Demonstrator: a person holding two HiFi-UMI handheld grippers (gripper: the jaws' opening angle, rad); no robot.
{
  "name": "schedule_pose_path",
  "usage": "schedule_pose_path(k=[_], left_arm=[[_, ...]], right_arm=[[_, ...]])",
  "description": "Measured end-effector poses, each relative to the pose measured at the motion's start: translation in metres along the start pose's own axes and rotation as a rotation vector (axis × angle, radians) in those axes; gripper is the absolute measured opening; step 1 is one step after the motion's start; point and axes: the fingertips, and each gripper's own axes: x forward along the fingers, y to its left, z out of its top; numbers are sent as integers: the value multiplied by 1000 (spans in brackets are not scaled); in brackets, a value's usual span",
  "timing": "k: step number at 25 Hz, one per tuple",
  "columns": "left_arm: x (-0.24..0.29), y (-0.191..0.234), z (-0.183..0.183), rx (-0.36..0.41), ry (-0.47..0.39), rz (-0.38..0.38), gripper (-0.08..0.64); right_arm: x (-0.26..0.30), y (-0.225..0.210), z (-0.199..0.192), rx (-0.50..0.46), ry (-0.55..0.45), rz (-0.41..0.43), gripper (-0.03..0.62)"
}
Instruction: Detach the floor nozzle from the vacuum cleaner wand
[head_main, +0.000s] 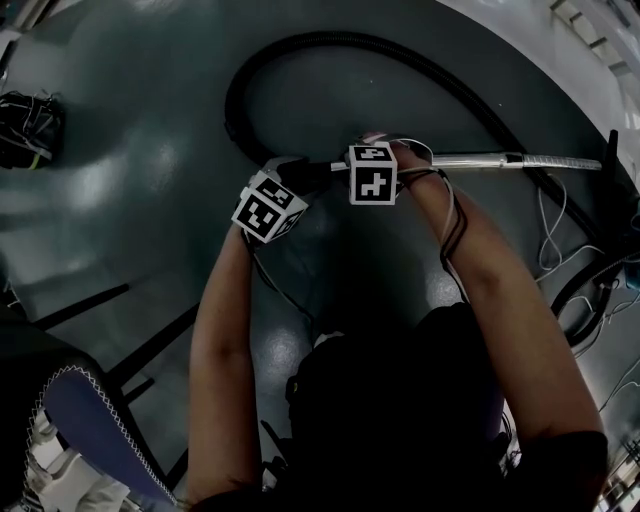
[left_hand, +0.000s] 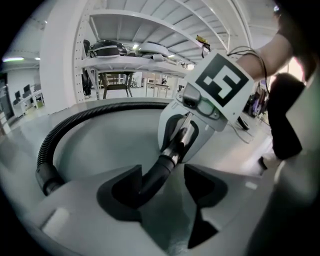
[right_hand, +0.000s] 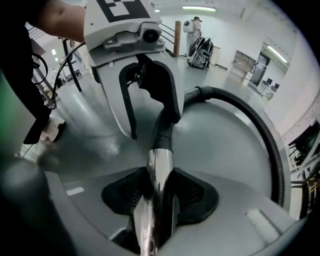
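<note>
Right gripper (right_hand: 161, 190) clamped on chrome wand (right_hand: 160, 162). Left gripper (left_hand: 164, 190) jaws apart; black hose end (left_hand: 158, 173) between them, resting against one jaw.

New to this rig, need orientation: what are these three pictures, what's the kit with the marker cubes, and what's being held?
There is no robot here. A person holds a two-jaw gripper in each hand, and the marker cubes are parts of those grippers. The head view looks steeply down from the person's head at both arms. The other two views come from a camera riding on each gripper, looking along its jaws. On the grey floor lies a vacuum's black hose, looped and leading to a chrome wand. The right gripper is shut on the wand. The left gripper is open: the hose's black handle sits between its jaws, against one pad and clear of the other. I can't make out the floor nozzle.
</note>
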Motion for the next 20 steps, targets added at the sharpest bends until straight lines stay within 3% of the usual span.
schedule_pose_path(k=[6,9,15,20], left_arm=[[-2,2,-2,4,2,7,280],[-5,6,-3,96,48,14,278],[-23,-15,13,340,138,-64,247],[-25,-32,27,426,224,-107,233]], right_arm=[[1,1,3,52,-17,39,166],[-10,9,6,71,-49,110,167],[-42,15,5,87,-24,198,167],[-55,28,9,68,-18,219,167]])
